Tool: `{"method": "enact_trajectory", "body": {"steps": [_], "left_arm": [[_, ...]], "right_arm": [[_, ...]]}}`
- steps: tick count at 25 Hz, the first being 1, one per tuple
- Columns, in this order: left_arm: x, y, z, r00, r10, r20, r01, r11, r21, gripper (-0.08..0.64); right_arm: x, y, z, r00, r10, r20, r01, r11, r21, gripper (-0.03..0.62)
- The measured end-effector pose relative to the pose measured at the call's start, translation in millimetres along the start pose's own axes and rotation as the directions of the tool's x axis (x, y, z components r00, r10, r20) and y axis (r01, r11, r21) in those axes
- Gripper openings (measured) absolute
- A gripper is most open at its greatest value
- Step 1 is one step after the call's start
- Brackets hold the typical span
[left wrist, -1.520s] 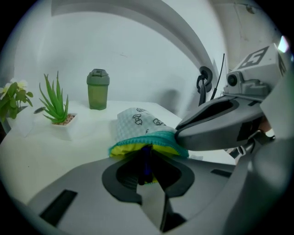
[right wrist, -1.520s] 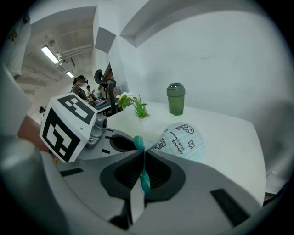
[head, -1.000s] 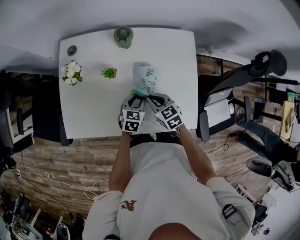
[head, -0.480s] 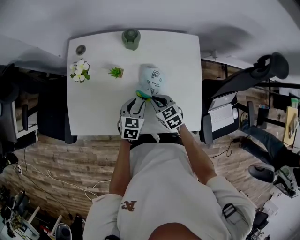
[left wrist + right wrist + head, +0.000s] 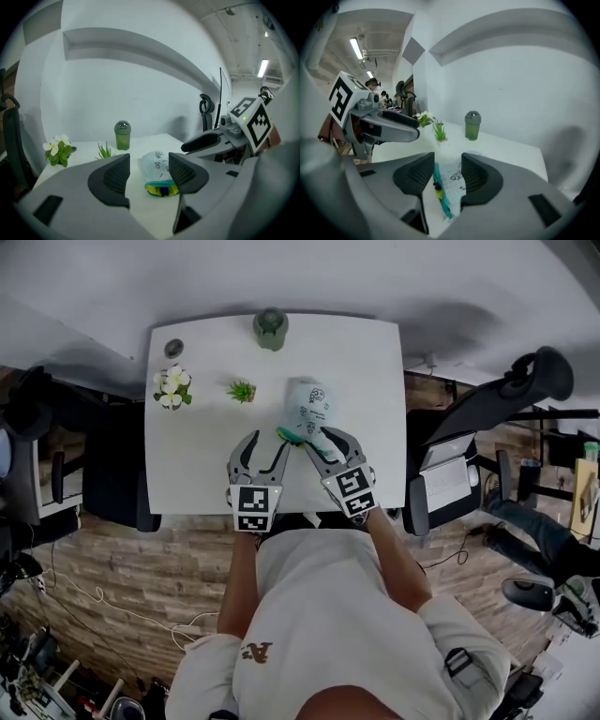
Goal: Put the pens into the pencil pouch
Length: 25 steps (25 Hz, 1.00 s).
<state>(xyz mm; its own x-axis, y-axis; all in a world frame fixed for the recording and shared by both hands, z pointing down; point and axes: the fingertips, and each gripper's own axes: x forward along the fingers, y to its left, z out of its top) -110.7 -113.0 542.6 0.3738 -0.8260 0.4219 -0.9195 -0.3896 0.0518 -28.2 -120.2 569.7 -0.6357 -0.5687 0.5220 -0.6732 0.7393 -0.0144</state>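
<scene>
The pale blue printed pencil pouch (image 5: 308, 407) lies on the white table (image 5: 202, 456), its teal mouth (image 5: 290, 434) toward me. Yellow and blue pen ends (image 5: 162, 190) show inside that mouth. My left gripper (image 5: 265, 446) hovers just left of the mouth. Its jaws are opening, with nothing pressed between them; the pouch (image 5: 157, 168) lies beyond them (image 5: 147, 176). My right gripper (image 5: 325, 439) hangs at the mouth's right side. Its jaws are opening too and are off the pouch (image 5: 453, 178), which shows through their gap (image 5: 443, 176).
A green lidded cup (image 5: 270, 328) stands at the table's far edge. Left of the pouch are a small potted plant (image 5: 242, 390), a white flower bunch (image 5: 171, 387) and a small dark round thing (image 5: 173, 348). Office chairs flank the table left (image 5: 103, 474) and right (image 5: 469, 418).
Both grippers were shut together at the pouch's mouth. They have since lifted, drawn apart and opened their jaws, and the pouch rests free on the table.
</scene>
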Motion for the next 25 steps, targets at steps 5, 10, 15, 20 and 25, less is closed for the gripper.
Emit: {"method": "enact_trajectory", "body": {"steps": [5,10,15,20,25], "left_arm": [[-18,13,50,0.993,0.042,0.110,-0.047,0.998,0.046,0.305],[-36,20,95,0.974,0.060,0.218,-0.079,0.994,0.078,0.334],[-47,24,117,0.957,0.072,0.281,-0.103,0.990,0.098,0.356],[-49,27,126,0.952,0.063,0.300,-0.101,0.988,0.114,0.356],[-50,29,135,0.946,0.052,0.320,-0.096,0.988,0.124,0.356]], "right_arm": [[-34,-13,68,0.980,-0.092,0.179,0.094,0.996,-0.001,0.246],[-64,-22,114,0.941,-0.164,0.294,0.173,0.985,-0.003,0.300],[-76,-23,138,0.911,-0.203,0.360,0.228,0.973,-0.028,0.321],[-78,-21,142,0.903,-0.215,0.372,0.236,0.972,-0.012,0.321],[-81,-20,152,0.892,-0.230,0.388,0.252,0.968,-0.007,0.319]]}}
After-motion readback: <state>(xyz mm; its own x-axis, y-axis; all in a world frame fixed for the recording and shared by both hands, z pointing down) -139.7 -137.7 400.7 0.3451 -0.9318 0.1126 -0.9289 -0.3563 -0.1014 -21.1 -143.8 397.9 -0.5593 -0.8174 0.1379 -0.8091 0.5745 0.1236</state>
